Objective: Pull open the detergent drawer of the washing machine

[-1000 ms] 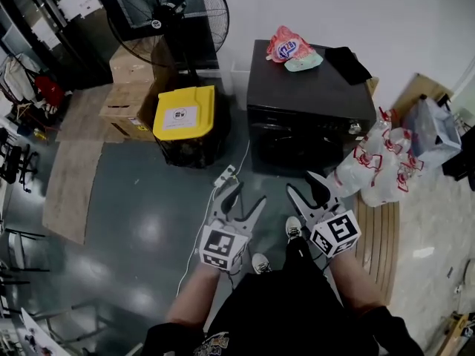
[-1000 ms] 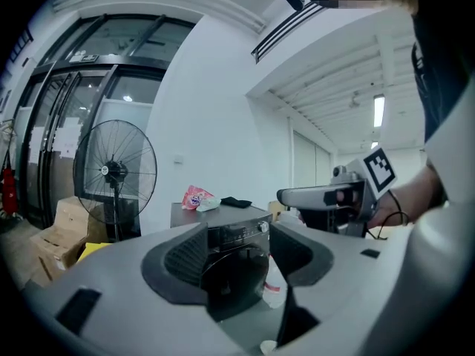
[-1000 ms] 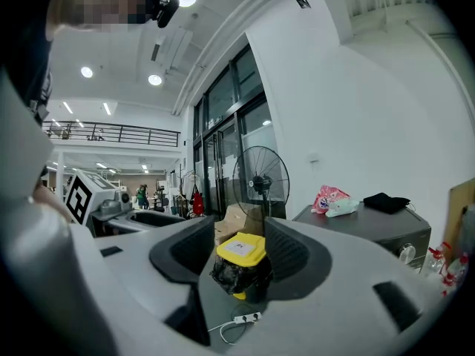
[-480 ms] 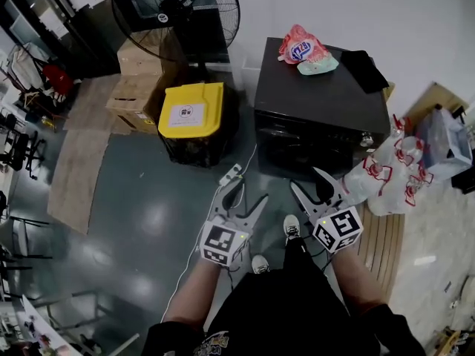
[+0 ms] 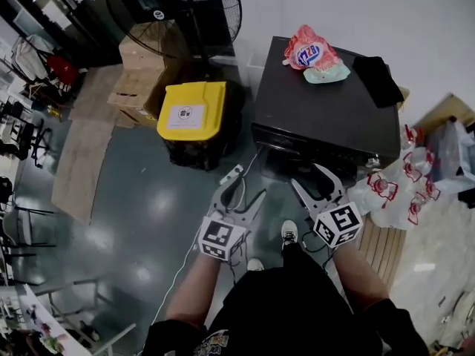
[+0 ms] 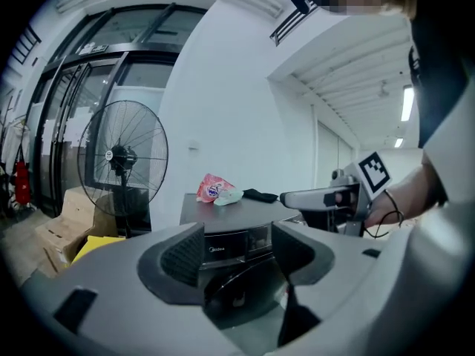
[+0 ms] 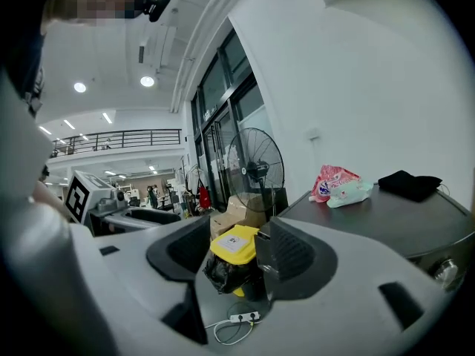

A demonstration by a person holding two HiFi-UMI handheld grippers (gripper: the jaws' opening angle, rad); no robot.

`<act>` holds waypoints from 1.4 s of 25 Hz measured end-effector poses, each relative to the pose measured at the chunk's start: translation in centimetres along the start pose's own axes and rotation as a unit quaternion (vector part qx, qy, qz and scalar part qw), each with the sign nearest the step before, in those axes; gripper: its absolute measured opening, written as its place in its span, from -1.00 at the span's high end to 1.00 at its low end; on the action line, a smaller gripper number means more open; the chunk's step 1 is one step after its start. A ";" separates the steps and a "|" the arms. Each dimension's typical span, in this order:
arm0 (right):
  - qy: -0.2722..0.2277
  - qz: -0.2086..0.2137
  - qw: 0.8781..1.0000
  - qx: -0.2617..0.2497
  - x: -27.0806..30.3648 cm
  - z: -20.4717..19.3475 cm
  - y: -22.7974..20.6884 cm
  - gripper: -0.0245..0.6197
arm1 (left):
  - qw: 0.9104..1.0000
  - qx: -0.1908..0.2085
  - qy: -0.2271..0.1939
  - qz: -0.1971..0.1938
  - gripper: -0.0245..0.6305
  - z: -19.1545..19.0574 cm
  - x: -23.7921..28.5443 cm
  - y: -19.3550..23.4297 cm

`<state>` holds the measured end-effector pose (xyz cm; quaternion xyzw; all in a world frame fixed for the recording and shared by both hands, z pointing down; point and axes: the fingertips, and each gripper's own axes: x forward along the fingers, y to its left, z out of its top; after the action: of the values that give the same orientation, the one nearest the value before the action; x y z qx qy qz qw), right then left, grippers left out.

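A black washing machine [image 5: 326, 106] stands against the white wall. Its front control strip, with the drawer panel [image 6: 217, 248] at its left, shows between my left jaws. My left gripper [image 5: 247, 193] is open and empty, short of the machine's front left corner. Beside it my right gripper [image 5: 312, 179] is also open and empty, just before the machine's front edge. In the right gripper view the jaws [image 7: 236, 252] frame the yellow-lidded bin, with the machine's top [image 7: 386, 213] off to the right. Neither gripper touches the machine.
On the machine's top lie a pink detergent bag [image 5: 310, 53] and a black cloth [image 5: 378, 80]. A yellow-lidded bin [image 5: 189, 110], cardboard boxes [image 5: 145, 73] and a standing fan [image 5: 185, 6] are to its left. A power strip [image 5: 230, 175] lies on the floor. Plastic bags [image 5: 393, 191] sit at the right.
Both grippers have moved forward toward the washing machine's front, and the machine now lies closer in the head view. The jaws of both stand a little wider.
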<state>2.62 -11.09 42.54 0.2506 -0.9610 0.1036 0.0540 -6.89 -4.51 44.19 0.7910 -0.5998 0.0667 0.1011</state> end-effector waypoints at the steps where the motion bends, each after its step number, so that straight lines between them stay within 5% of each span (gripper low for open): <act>1: 0.003 0.002 1.000 -0.001 0.5 -0.1 -0.8 0.13 | 1.000 0.000 0.003 0.004 0.14 0.0 0.8 0.3; 10: 0.026 0.016 1.000 -0.001 4.8 -1.9 -7.1 0.13 | 0.998 0.018 0.021 0.051 0.13 -0.5 6.9 3.8; 18: 0.048 0.043 0.998 0.003 6.6 -4.0 -9.8 0.13 | 0.995 -0.004 0.056 0.077 0.13 -1.5 10.4 5.1; 29: 0.078 0.012 0.996 0.043 7.3 -7.5 -11.9 0.15 | 0.991 -0.019 0.109 0.073 0.09 -6.4 13.1 8.5; 35: 0.099 -0.030 0.992 0.066 7.7 -10.1 -12.8 0.15 | 0.991 -0.025 0.124 0.040 0.09 -8.5 15.1 10.3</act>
<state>2.79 -23.32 55.80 0.2710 -0.9340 0.1898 0.1350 -12.54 -19.27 56.64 0.7495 -0.6149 0.1530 0.1917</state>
